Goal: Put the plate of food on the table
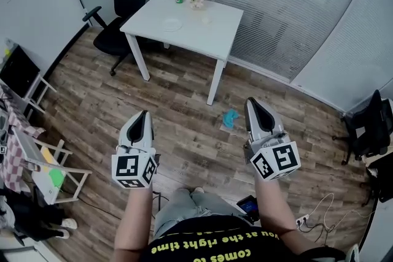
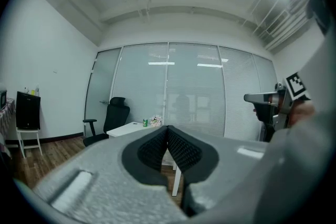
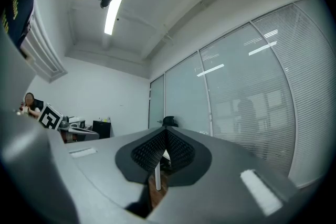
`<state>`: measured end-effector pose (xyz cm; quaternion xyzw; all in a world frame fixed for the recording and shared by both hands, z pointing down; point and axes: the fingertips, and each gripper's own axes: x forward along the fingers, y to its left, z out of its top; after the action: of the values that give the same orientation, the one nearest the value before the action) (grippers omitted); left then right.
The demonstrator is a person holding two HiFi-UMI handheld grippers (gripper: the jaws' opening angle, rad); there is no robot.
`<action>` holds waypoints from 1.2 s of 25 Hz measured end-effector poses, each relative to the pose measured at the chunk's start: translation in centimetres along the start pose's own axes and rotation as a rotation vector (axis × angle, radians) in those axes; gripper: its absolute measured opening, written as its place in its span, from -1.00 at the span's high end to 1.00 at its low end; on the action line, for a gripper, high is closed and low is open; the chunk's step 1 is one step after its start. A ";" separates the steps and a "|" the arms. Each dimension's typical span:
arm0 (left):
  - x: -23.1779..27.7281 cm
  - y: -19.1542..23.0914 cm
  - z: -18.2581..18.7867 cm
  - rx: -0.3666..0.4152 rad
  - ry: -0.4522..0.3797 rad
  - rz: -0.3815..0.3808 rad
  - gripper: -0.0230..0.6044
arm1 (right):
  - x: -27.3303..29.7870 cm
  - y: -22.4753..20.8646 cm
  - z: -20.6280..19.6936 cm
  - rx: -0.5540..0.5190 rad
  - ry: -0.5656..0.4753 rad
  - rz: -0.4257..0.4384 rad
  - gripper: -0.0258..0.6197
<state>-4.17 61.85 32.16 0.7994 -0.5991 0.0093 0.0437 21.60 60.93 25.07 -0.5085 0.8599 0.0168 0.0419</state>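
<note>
Both grippers shut, plate far ahead

Well short of the white table, the left gripper is closed on nothing. A pale plate sits on that table's left half. The right gripper is likewise closed and empty. The plate is likely stiff, slick and breakable: pinch its rim and keep it level.

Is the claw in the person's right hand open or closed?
Closed and empty. In the right gripper view the right claw shows its ribbed pads meeting at the tip, nothing between them.
</note>
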 end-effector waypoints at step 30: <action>26.6 11.2 1.9 0.000 -0.031 -0.052 0.93 | 25.2 -8.9 -2.4 0.023 0.000 -0.021 0.91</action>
<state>-7.52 33.15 32.75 0.8148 -0.5786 -0.0040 0.0346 17.24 34.48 25.38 -0.5170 0.8546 0.0065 0.0479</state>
